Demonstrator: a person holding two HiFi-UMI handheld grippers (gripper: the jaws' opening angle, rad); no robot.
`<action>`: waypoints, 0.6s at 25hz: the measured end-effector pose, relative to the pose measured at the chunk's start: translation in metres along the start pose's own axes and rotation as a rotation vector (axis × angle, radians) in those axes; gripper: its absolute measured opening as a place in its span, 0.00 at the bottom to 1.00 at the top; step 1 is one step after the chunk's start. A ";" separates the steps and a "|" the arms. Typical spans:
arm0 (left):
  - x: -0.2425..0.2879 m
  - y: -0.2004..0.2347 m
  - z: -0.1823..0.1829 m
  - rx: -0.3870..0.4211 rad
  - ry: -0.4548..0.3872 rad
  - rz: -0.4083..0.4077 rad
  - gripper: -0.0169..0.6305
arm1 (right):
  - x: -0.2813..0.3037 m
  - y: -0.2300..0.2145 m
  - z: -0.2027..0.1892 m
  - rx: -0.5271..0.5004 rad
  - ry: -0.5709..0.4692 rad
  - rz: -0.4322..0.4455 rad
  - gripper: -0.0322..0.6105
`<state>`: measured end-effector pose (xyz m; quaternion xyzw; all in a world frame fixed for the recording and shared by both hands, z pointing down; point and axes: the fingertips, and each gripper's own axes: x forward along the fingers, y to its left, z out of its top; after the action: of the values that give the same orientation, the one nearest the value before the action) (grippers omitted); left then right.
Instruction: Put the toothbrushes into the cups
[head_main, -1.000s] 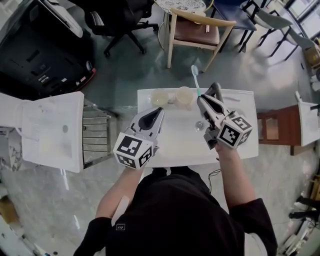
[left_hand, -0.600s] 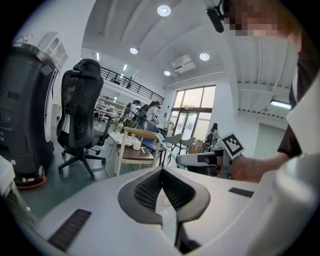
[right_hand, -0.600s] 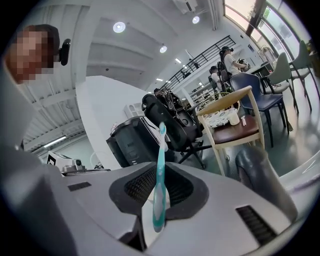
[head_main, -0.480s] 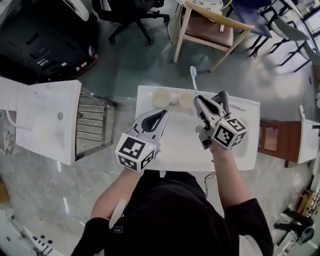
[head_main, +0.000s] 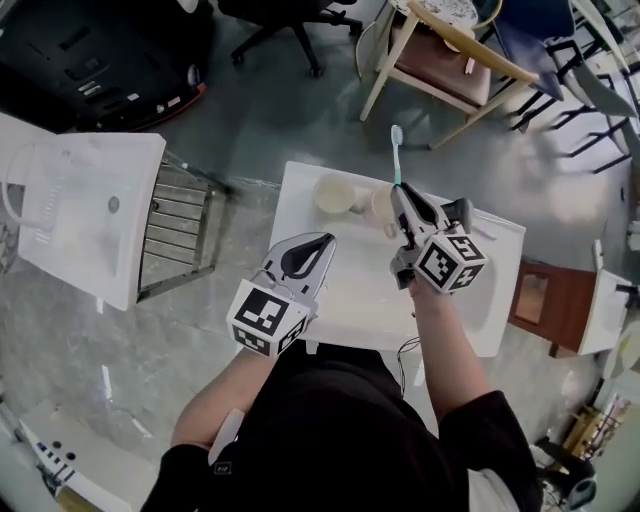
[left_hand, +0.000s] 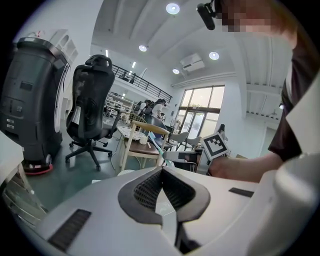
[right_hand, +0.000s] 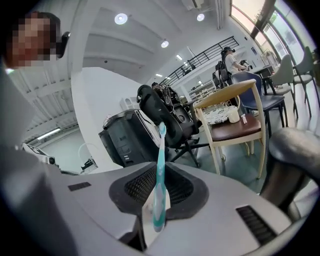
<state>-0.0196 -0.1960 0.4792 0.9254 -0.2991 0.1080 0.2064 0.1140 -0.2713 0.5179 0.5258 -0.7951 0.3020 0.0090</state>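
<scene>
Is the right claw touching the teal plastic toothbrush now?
Touching. The right gripper view shows the right claw with its jaws closed on both sides of the handle of the teal plastic toothbrush.

No words or numbers to read anywhere here. The left marker cube on the left claw shows black-and-white square patterns, no letters. It's the same on the right marker cube behind the right claw. A small white mark on the person's black top is too tiny to read, and so are the pale labels on the black machine.
</scene>
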 end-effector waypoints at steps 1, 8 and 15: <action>-0.002 0.002 -0.002 -0.005 0.000 0.004 0.03 | 0.002 -0.001 0.000 -0.007 -0.004 -0.011 0.16; -0.009 0.007 -0.004 -0.012 -0.009 0.009 0.03 | 0.013 -0.012 -0.013 -0.031 0.001 -0.074 0.16; -0.015 0.013 -0.011 -0.028 -0.011 0.018 0.03 | 0.014 -0.018 -0.012 -0.084 -0.027 -0.088 0.16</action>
<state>-0.0397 -0.1932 0.4882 0.9203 -0.3100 0.1005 0.2166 0.1190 -0.2818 0.5407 0.5635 -0.7833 0.2605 0.0334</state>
